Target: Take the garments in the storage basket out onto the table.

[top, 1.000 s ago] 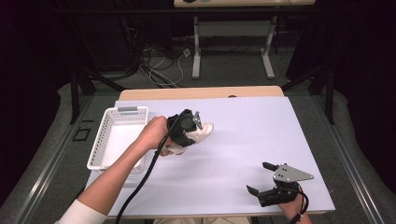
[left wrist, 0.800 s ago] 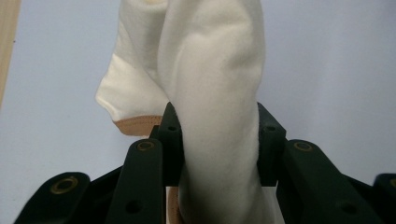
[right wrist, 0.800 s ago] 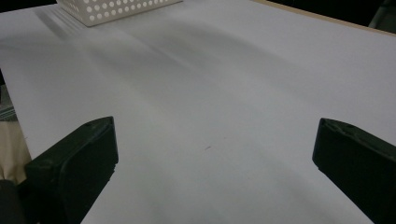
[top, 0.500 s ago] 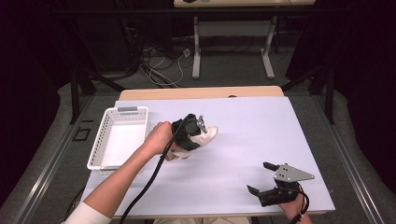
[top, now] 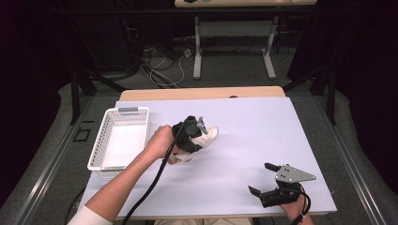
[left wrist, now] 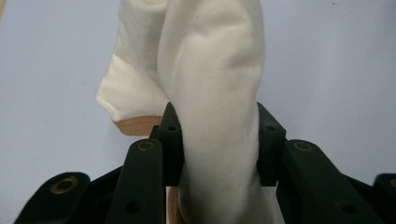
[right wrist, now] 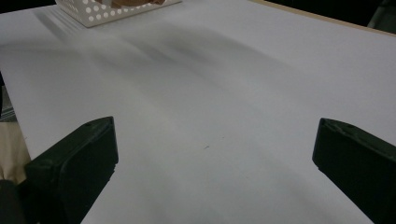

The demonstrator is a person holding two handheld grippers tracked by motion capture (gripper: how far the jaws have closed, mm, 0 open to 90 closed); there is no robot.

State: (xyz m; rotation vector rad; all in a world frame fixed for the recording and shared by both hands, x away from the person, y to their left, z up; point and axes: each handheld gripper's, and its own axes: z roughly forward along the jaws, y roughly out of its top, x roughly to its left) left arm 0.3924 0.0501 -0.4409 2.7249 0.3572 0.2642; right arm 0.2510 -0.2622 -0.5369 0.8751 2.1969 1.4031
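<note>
A soft white slipper-like item (top: pixel 210 136) with a tan edge hangs just above the white tabletop, right of the basket. My left gripper (top: pixel 199 136) is shut on it; in the left gripper view the black jaws pinch the white fabric (left wrist: pixel 210 70) on both sides, and my left gripper (left wrist: pixel 217 140) points down at the table. My right gripper (top: pixel 261 179) rests near the table's front right edge, held by a hand. Its jaws stand wide apart with nothing between them, as my right gripper (right wrist: pixel 215 163) shows over bare tabletop.
A white perforated basket (top: pixel 117 111) sits at the table's left side, its corner (right wrist: pixel 116 9) visible far off in the right gripper view. The white table sheet (top: pixel 263 126) covers the wooden top. A black cable trails from the left gripper along the forearm.
My left gripper has shifted a little to the right with the white item in it, away from the basket. The right gripper has stayed put.
</note>
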